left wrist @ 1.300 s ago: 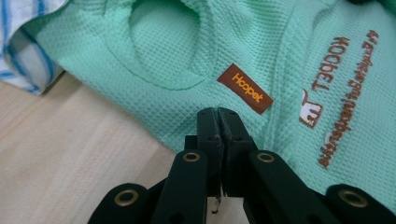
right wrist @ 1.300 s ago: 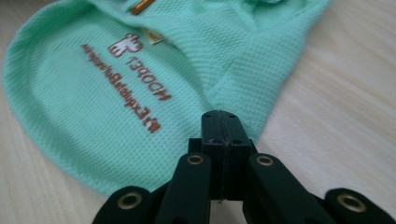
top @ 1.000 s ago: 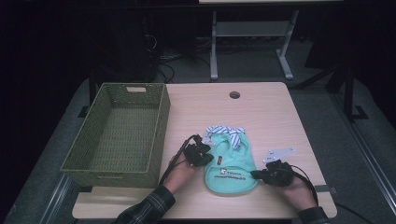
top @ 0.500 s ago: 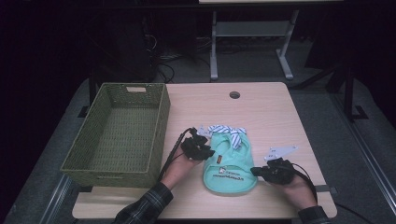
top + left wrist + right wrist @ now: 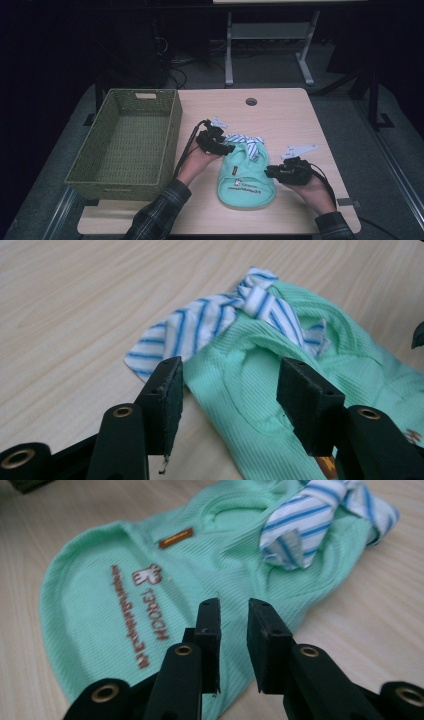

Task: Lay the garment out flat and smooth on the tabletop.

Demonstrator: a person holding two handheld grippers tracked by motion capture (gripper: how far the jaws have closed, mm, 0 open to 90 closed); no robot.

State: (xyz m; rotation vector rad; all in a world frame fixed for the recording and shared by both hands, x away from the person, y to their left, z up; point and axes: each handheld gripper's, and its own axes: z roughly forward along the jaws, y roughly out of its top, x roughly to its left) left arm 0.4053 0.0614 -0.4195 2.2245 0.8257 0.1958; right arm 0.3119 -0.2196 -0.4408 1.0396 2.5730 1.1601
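Looking down from the high view, you work at a pale wooden table [image 5: 280,115]; a mint-green garment [image 5: 246,172] with a blue-striped white collar [image 5: 245,140] lies flat near the front edge, at about 3 o'clock from the empty green woven basket [image 5: 127,142]. Your left gripper [image 5: 226,148] rests at the garment's 10 o'clock corner, beside the collar, and your right gripper [image 5: 271,171] sits at its 3 o'clock edge.

In the left gripper view, your left gripper [image 5: 229,390] stands wide open and holds nothing; the left pad is at the garment's [image 5: 260,405] edge, the right pad over the green cloth. The striped collar [image 5: 210,327] lies at 12 o'clock from the jaws.

In the right gripper view, your right gripper [image 5: 234,630] is nearly closed, a narrow gap left between the pads, nothing clamped. The jaws sit over the garment's [image 5: 100,615] edge, its brown lettering [image 5: 145,610] at 10 o'clock and the collar [image 5: 310,522] at 1 o'clock.
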